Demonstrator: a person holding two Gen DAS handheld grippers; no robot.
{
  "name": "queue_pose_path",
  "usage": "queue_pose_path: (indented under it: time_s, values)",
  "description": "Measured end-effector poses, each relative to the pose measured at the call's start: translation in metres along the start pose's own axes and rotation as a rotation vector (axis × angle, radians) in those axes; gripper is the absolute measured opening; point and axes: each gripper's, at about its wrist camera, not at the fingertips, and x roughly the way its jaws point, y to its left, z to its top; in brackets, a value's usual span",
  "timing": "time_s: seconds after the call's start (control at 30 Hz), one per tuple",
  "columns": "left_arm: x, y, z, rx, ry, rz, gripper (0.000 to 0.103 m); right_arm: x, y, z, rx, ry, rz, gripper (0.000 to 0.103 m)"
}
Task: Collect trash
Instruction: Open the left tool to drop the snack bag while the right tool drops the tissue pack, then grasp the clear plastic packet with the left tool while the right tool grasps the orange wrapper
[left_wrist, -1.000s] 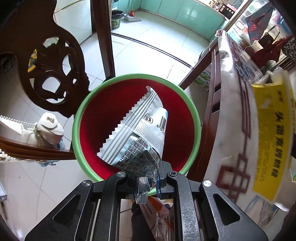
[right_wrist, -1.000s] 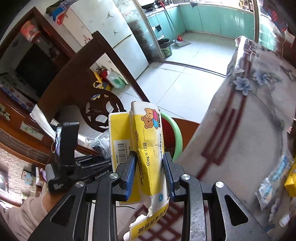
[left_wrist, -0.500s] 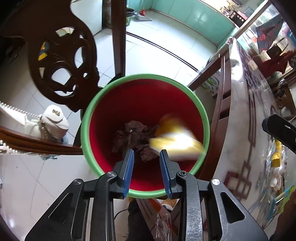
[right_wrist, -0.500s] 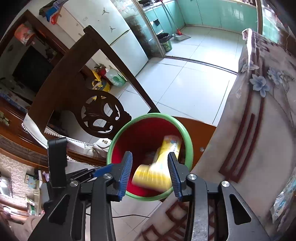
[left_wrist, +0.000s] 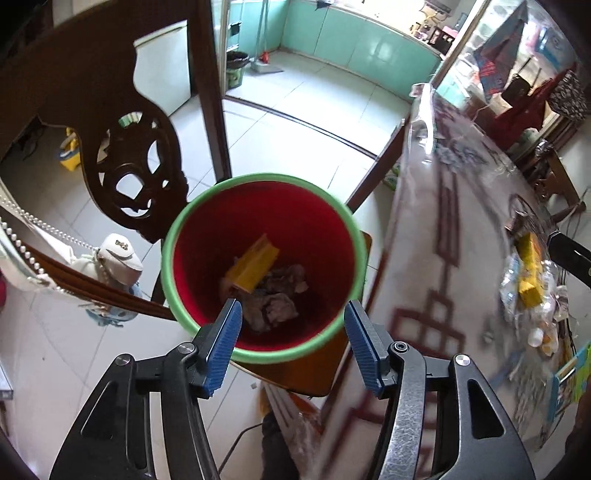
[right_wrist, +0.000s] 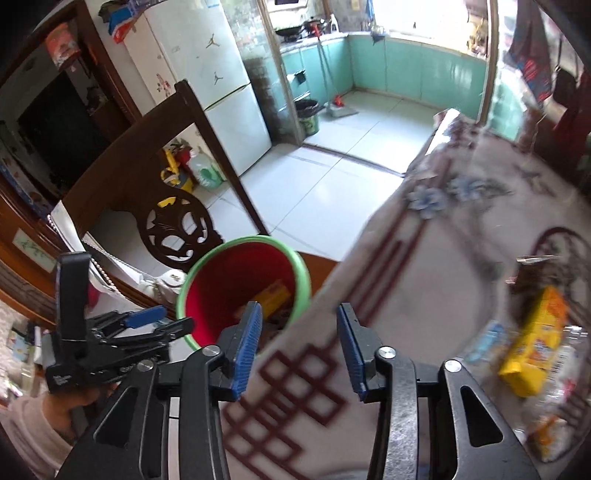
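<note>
Progress: yellow carton and crumpled wrappers lying in red bin, more trash waiting on surface | Tongs: left tongs and right tongs empty, jaws opening | Room: carved chair, tiled floor, fridge.

Bright daylight from far windows; fisheye bending at edges; tabletop motion-blurred, glary.
</note>
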Motion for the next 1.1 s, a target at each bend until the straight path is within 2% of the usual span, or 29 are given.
queue_pose_path:
  time_s: [0.23,0.37,0.63,0.77,0.83,0.93,1.03,1.1]
  values:
    - [-0.022,-0.049,-0.023,0.030,-0.039,0.008,0.056,-0.053,-0.048,-0.033,0.031,-0.040,0.010,0.043]
    - [-0.031,-0.089,-0.039,0.056,-0.049,0.000,0.056,-0.078,-0.079,-0.055,0.034,-0.043,-0.007,0.043]
    - [-0.033,-0.180,-0.063,0.140,-0.048,-0.071,0.056,-0.119,-0.142,-0.095,0.061,-0.048,-0.042,0.043]
    - [-0.031,-0.223,-0.071,0.193,-0.045,-0.114,0.057,-0.130,-0.182,-0.115,0.090,-0.041,-0.077,0.047]
    - [-0.031,-0.242,-0.074,0.229,-0.044,-0.129,0.057,-0.130,-0.206,-0.127,0.098,-0.025,-0.123,0.050]
    - [-0.033,-0.266,-0.076,0.278,-0.042,-0.149,0.058,-0.120,-0.242,-0.145,0.118,0.045,-0.215,0.052]
    - [-0.032,-0.279,-0.075,0.312,-0.039,-0.151,0.061,-0.107,-0.288,-0.166,0.180,0.118,-0.229,0.052]
    - [-0.027,-0.287,-0.074,0.333,-0.024,-0.145,0.062,-0.100,-0.304,-0.171,0.180,0.146,-0.237,0.052]
